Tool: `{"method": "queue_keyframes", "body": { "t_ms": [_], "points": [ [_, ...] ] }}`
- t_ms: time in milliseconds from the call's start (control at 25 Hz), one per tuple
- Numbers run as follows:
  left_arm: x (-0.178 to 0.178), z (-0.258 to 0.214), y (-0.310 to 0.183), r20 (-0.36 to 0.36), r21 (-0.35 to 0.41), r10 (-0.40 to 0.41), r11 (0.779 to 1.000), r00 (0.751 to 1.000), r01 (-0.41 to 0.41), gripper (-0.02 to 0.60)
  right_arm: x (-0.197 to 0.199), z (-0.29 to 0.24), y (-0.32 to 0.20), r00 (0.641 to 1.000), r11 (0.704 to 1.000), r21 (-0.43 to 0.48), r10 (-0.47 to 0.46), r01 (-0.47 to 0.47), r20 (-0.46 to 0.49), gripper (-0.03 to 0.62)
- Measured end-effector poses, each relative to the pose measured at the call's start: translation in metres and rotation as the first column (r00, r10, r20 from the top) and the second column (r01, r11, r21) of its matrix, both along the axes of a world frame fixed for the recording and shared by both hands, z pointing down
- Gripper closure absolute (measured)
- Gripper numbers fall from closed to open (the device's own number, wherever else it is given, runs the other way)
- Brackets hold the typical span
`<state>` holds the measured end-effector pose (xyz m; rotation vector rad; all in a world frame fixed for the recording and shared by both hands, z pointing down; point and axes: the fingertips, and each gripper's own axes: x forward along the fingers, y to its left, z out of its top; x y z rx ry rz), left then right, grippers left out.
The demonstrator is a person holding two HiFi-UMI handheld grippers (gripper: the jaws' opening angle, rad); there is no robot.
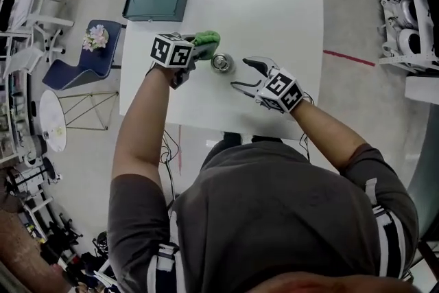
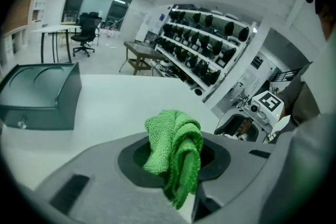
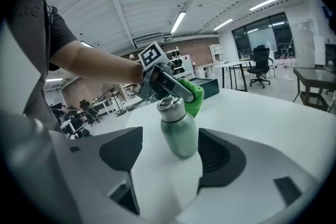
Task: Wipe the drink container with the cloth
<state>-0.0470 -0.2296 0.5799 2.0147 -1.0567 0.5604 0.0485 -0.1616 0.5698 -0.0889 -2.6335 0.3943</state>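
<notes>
A small green metal drink bottle [image 1: 221, 63] with a silver cap stands upright near the middle of the white table [image 1: 288, 17]. My right gripper [image 1: 240, 73] is open just to its right. In the right gripper view the bottle [image 3: 178, 131] stands between the spread jaws of the right gripper [image 3: 167, 165], and no pad presses on it. My left gripper [image 1: 199, 50] is shut on a bunched green cloth [image 1: 206, 40] just left of and behind the bottle. In the left gripper view the cloth [image 2: 176, 149] hangs folded between the jaws. The left gripper [image 3: 168, 84] and cloth [image 3: 195, 96] show right behind the bottle's cap.
A dark green box [image 1: 156, 1] sits at the table's far left corner, also seen as the box [image 2: 42, 94] in the left gripper view. A blue chair [image 1: 86, 58] and a wire-legged side table [image 1: 53, 121] stand left of the table. Shelving [image 1: 405, 3] lines the right.
</notes>
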Motion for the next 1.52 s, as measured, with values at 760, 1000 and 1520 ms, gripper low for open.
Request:
{"method": "queue_keyframes", "body": {
  "t_ms": [760, 1000, 1520],
  "points": [
    [0.089, 0.02, -0.009, -0.218, 0.05, 0.806, 0.573, 0.551, -0.818, 0.486, -0.05, -0.026, -0.016, 0.911, 0.883, 0.297, 0.404, -0.364, -0.085, 0.345],
    [0.094, 0.017, 0.0, -0.308, 0.173, 0.831, 0.527, 0.463, -0.832, 0.488, -0.051, -0.013, -0.018, 0.806, 0.807, 0.283, 0.572, -0.518, -0.155, 0.375],
    [0.109, 0.055, 0.002, -0.23, 0.075, 0.922, 0.337, 0.312, -0.939, 0.489, -0.048, -0.015, -0.017, 0.746, 0.769, 0.267, 0.634, -0.58, -0.206, 0.375]
  ]
}}
